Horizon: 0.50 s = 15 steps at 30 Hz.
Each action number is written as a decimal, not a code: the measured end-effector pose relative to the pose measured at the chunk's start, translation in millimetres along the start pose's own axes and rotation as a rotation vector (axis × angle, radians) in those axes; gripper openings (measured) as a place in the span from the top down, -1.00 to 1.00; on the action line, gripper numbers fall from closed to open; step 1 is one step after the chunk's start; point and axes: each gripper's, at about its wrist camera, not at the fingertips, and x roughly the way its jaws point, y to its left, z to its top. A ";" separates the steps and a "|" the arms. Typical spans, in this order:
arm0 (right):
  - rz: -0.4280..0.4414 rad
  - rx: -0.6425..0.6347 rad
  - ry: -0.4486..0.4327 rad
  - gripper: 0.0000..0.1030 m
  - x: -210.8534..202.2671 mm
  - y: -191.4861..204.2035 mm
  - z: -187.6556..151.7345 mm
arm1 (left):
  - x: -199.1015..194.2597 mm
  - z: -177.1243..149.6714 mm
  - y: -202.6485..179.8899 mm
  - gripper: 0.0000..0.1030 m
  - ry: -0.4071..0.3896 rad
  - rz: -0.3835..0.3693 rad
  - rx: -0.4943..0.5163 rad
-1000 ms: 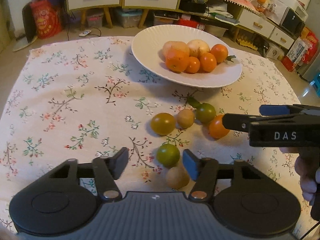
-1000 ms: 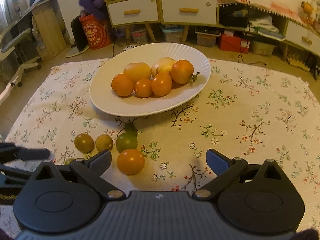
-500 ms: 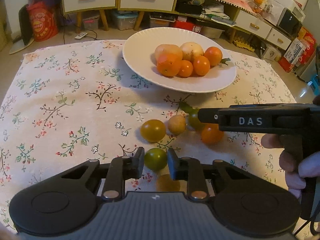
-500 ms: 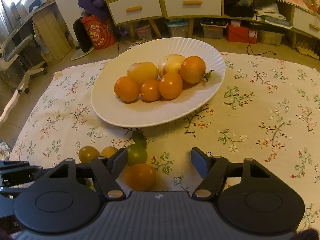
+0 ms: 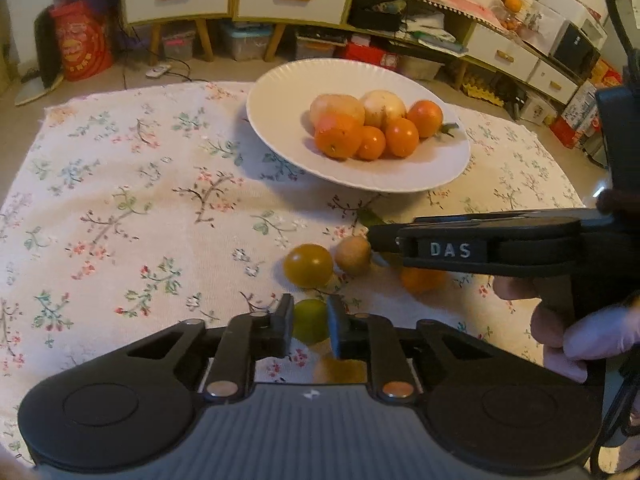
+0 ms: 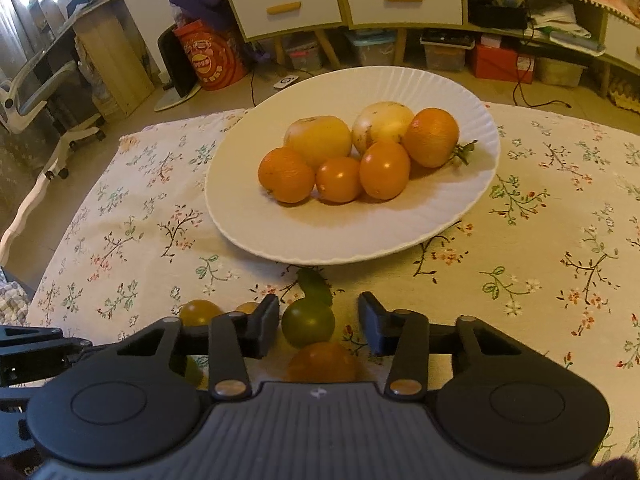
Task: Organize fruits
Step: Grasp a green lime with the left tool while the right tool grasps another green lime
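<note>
— While the left gripper (image 5: pixel 310 326) clamps the lime (image 5: pixel 310 320) at lower centre of the left view, what worries you?
— It's round and the pads hold it only at its sides; it could squirt out on the lift. The right gripper (image 5: pixel 374 240) crosses mid-right, close to the brown fruit (image 5: pixel 352 255) and olive fruit (image 5: pixel 308 265), and could nudge them.

— And the right view?
— Its jaws are closing, with a gap showing beside each pad. The green fruit (image 6: pixel 308 322) and the orange (image 6: pixel 322 362) both sit between them at bottom centre, so they may catch the wrong one or knock one rolling. The plate (image 6: pixel 248 220), upper centre, holds six fruits already.
</note>
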 end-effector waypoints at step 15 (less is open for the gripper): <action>-0.032 -0.053 0.014 0.50 2.1 8.1 -0.8 | 9.6 -3.1 -0.5 0.96 0.037 0.000 -0.023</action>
